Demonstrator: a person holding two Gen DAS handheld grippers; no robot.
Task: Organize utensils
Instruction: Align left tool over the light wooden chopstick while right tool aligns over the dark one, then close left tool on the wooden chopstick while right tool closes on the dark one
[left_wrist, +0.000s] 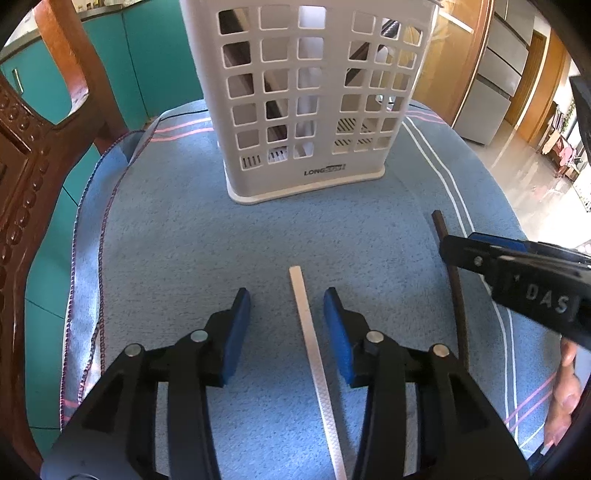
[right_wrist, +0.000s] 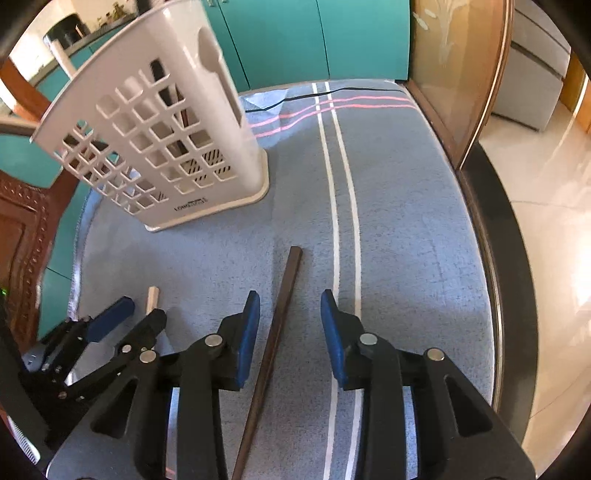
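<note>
A: What writing can be read?

B: "LONG" is printed in dark letters low on the front of the white holder (left_wrist: 314, 92); the rest of the word is blurred. Raised letters "DAS" are seen on the black body of the right gripper (left_wrist: 458, 251) where it enters the left wrist view.

A: How is the holder made?

B: It is a tall plastic box, pierced with square holes and set on a broad base. Dark and pale sticks are glimpsed through the grid.

A: And the surface?

B: A fuzzy blue towel (left_wrist: 184, 229) with white and pink stripes is spread under everything.

A: Where are the utensils?

B: A white chopstick (left_wrist: 314, 354), slim and finely textured, lies flat on the towel between the blue pads of the left gripper (left_wrist: 287, 302), untouched. A dark brown chopstick (right_wrist: 273, 350), square-ended, lies between the fingers of the right gripper (right_wrist: 290, 306), also untouched.

A: The tongs?

B: Both are spread wide, and nothing is held.
</note>
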